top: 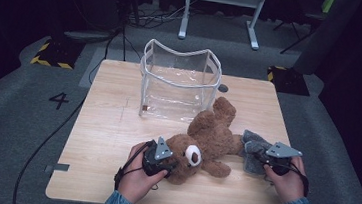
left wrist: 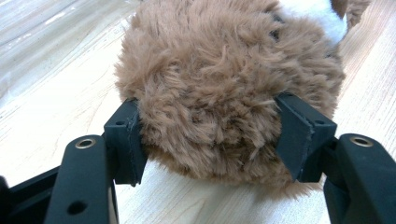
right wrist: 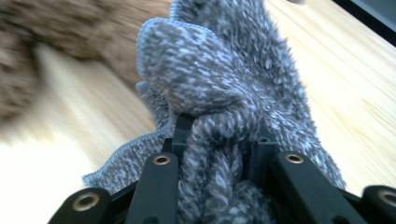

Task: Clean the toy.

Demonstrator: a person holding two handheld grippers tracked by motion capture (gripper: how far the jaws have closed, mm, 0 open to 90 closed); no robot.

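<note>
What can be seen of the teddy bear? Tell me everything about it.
The teddy bear is brown, shaggy plush with a white muzzle and dark nose. It lies on its back on the wooden table, in front of the clear bag, head toward the person, limbs spread. The left gripper has its jaws pressed against both sides of the head. A grey cloth, pinched in the right gripper, lies against one of the bear's limbs.

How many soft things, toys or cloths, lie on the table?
2. The brown teddy bear lies at the table's near middle, its head between the left gripper pads. The grey cloth lies right of it, pinched by the right gripper. Nothing soft shows in the clear container.
</note>
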